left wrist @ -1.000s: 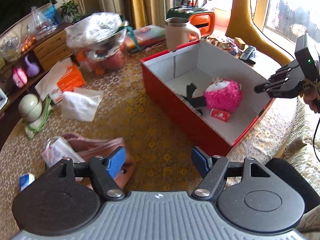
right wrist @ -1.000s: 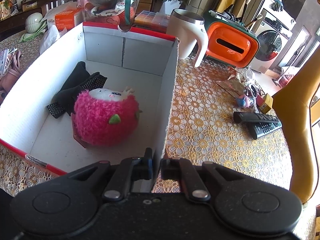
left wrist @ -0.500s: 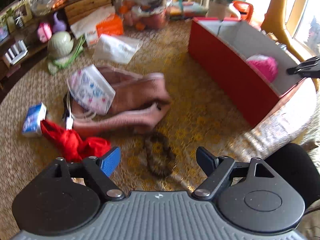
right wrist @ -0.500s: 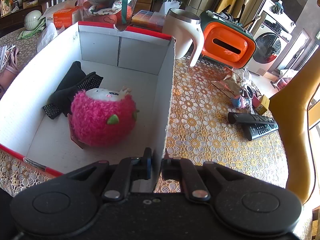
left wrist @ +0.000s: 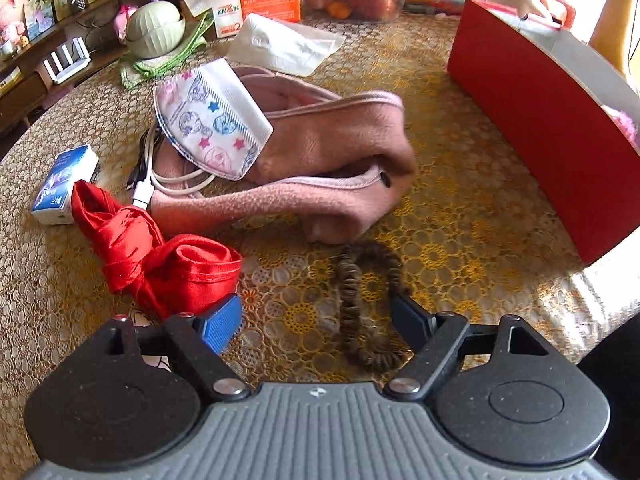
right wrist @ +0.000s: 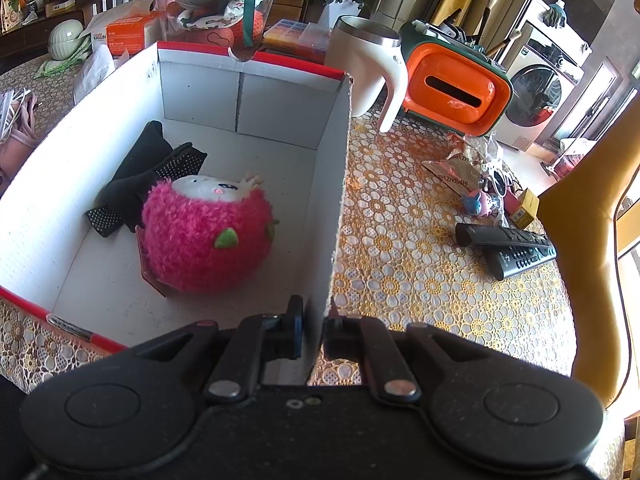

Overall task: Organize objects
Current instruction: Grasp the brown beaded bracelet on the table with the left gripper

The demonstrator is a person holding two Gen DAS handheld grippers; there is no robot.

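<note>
My left gripper [left wrist: 316,322] is open, low over the table, with a brown coiled hair tie [left wrist: 366,300] lying between its fingers. A red cloth [left wrist: 160,252] lies just left of it, and a pink fleece band [left wrist: 320,160] with a printed face mask [left wrist: 212,120] lies beyond. The red box [left wrist: 540,120] stands at right. My right gripper [right wrist: 314,330] is shut on the red box's white side wall [right wrist: 332,184]. Inside the box are a pink plush ball [right wrist: 208,232] and black gloves [right wrist: 140,176].
In the left wrist view lie a blue-white small box [left wrist: 60,184], a white cable [left wrist: 160,176], a tissue pack [left wrist: 280,44] and an orange carton [left wrist: 264,0]. In the right wrist view stand a white mug [right wrist: 368,68], an orange tissue holder [right wrist: 456,88] and two remotes [right wrist: 512,248].
My left gripper swung away from the box to the left and came down over the hair tie. My right gripper stayed clamped on the box wall.
</note>
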